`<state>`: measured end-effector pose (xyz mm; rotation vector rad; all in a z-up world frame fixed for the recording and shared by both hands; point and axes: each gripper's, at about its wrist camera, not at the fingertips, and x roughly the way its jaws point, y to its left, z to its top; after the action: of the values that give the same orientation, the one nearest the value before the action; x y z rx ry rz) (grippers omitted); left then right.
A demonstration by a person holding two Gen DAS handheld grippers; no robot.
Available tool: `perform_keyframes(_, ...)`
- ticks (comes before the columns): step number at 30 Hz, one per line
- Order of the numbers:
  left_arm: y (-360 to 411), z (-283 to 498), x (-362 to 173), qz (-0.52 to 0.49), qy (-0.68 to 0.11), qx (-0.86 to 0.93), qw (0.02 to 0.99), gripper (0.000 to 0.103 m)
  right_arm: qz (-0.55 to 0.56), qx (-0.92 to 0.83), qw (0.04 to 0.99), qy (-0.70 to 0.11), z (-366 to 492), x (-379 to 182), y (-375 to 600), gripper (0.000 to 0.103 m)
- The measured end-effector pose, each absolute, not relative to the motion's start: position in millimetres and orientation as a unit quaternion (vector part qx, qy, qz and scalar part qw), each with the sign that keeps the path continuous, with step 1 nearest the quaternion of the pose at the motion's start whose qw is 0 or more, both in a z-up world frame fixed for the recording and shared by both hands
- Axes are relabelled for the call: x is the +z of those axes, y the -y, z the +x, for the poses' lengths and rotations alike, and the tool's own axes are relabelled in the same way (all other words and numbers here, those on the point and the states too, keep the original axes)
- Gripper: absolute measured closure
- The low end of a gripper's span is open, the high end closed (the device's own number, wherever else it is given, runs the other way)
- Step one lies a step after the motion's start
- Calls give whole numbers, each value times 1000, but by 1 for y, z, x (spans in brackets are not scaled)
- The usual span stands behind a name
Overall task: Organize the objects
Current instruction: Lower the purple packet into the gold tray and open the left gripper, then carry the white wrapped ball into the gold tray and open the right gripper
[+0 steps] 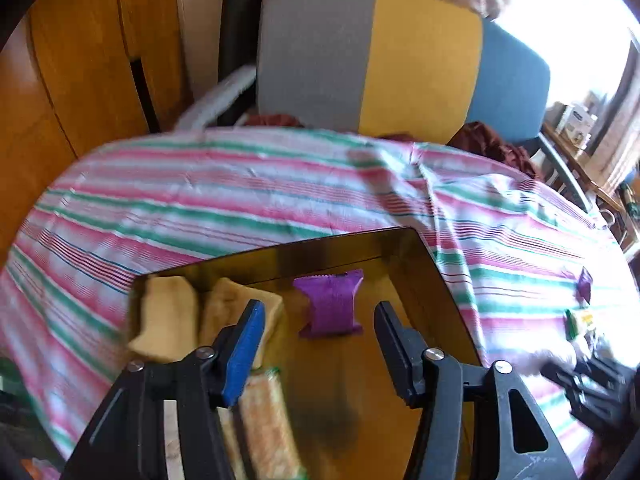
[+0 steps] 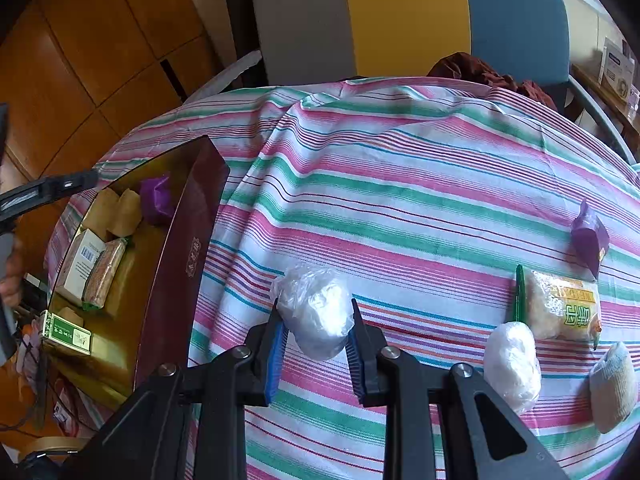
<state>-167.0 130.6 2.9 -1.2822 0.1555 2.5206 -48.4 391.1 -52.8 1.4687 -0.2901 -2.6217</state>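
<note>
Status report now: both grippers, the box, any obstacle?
Left gripper open over box, purple packet inside. Right gripper shut on white wrapped bun. No obstacle seen.

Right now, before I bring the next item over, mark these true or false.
1. The right gripper grips a white plastic-wrapped lump. True.
2. The left gripper holds the purple foil packet. False: its jaws are open, and the packet lies in the gold-lined box.
3. The gold-lined box is empty. False: it holds several snacks.
4. Another purple packet lies on the striped tablecloth. True.
</note>
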Motion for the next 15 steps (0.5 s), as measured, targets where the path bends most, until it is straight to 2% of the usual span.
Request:
perform_keyframes(4,-118,-126,24,-397,-66,903,149,39,486,-867,61,91,-49,-54,-390,77)
perform_keyframes(15,-99,-71,25,-353,-83,921,143,39,480,-872,53,82,-49,-47,-385,77)
